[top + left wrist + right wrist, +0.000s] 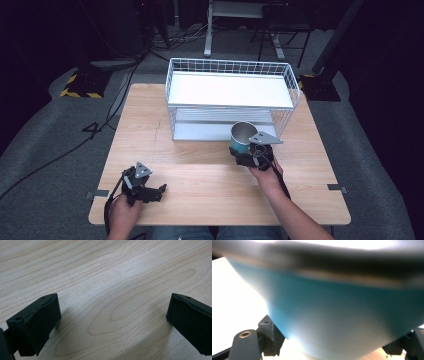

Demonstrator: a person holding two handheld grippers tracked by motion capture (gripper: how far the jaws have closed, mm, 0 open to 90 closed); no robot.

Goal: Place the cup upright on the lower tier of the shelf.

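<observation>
Your right claw (248, 156) is clamped on the blue cup (242, 138) beside the wire rack (230, 95), left claw (161, 190) apart on the worktop (200, 175); clip the wire and the cup could slip.

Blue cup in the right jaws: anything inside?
The blue cup shows a bare metal-grey inner wall through its open mouth, with no contents visible. Its bottom is hidden by the near rim and right gripper.
</observation>
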